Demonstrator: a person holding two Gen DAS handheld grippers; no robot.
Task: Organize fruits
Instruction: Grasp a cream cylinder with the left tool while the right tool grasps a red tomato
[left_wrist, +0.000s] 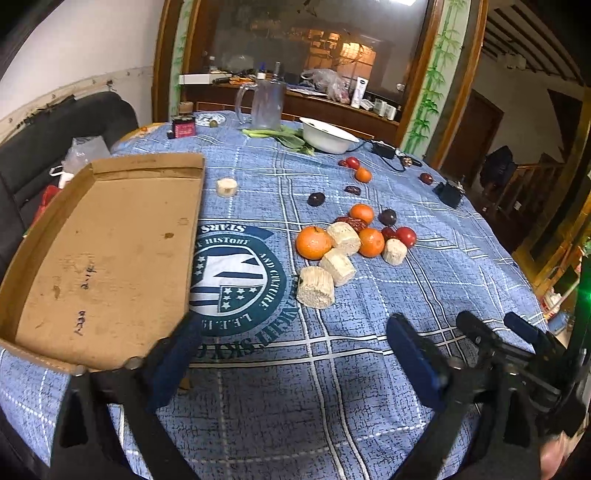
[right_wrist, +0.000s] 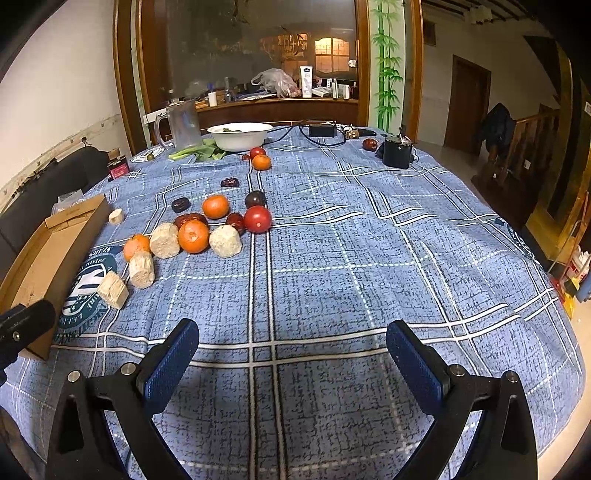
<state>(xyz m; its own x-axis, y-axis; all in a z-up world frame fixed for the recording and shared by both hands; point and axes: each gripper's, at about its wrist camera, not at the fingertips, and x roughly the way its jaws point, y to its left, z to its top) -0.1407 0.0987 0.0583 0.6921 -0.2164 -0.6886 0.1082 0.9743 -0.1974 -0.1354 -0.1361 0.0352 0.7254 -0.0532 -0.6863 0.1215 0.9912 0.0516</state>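
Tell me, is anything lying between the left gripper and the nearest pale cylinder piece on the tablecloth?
Nothing visible does. Between the left gripper and the nearest pale cylinder piece there is only bare tablecloth. The cardboard tray lies off to the side.

- Cloth (right_wrist: 332, 258) over the bench: woven blue fabric, matt, with a printed check.
- Box (left_wrist: 110, 258): raw brown cardboard, dull and stained, at 9 o'clock in the left wrist view.
- Oranges (right_wrist: 193, 236): dimpled, slightly shiny peel.
- Tomato (right_wrist: 257, 219): smooth and glossy.
- Pale chunks (left_wrist: 316, 287): rough, fibrous, matt.
- Bowl (right_wrist: 240, 136): smooth white, glossy.
- Jug (right_wrist: 181, 123): clear, plastic or glass.
- Right claw (right_wrist: 291, 363): matt black plastic, blue textured pads, metal screws.
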